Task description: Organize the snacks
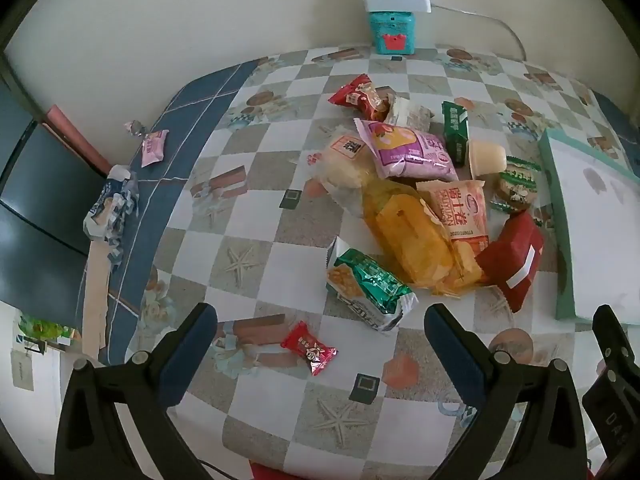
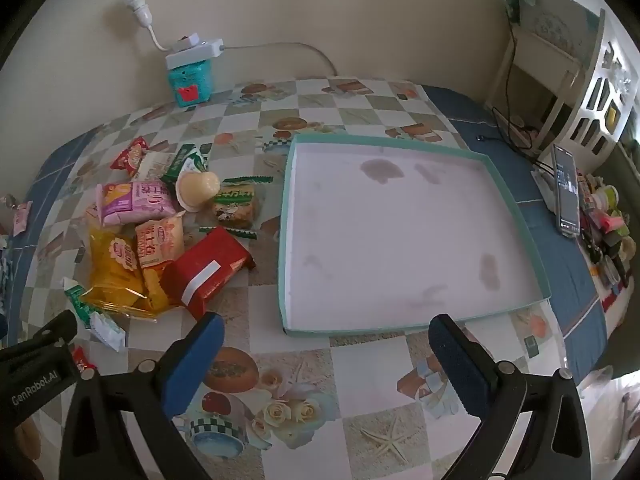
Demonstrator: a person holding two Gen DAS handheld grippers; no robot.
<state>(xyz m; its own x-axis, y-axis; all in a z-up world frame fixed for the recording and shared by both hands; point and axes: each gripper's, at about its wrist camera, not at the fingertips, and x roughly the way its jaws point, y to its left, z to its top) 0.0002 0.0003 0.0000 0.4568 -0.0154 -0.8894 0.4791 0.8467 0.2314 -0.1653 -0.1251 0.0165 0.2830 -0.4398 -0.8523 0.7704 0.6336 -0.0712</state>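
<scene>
A heap of snack packets lies on the checkered tablecloth: a yellow chip bag [image 1: 412,236], a green packet [image 1: 368,284], a dark red packet [image 1: 512,256], a purple packet [image 1: 408,148] and a jelly cup [image 1: 486,158]. One small red candy [image 1: 310,347] lies apart, just ahead of my left gripper [image 1: 320,344], which hangs open above the table. In the right wrist view a shallow teal-rimmed tray [image 2: 516,208] lies empty to the right of the same heap [image 2: 160,232]. My right gripper [image 2: 326,344] is open over the tray's near edge, holding nothing.
A teal box with a white power strip [image 1: 394,20] stands at the back by the wall. A pink packet [image 1: 154,146] and crumpled wrapper [image 1: 112,208] lie at the left table edge. A phone [image 2: 566,192] and small items crowd the right edge; shelves [image 2: 580,92] stand beyond.
</scene>
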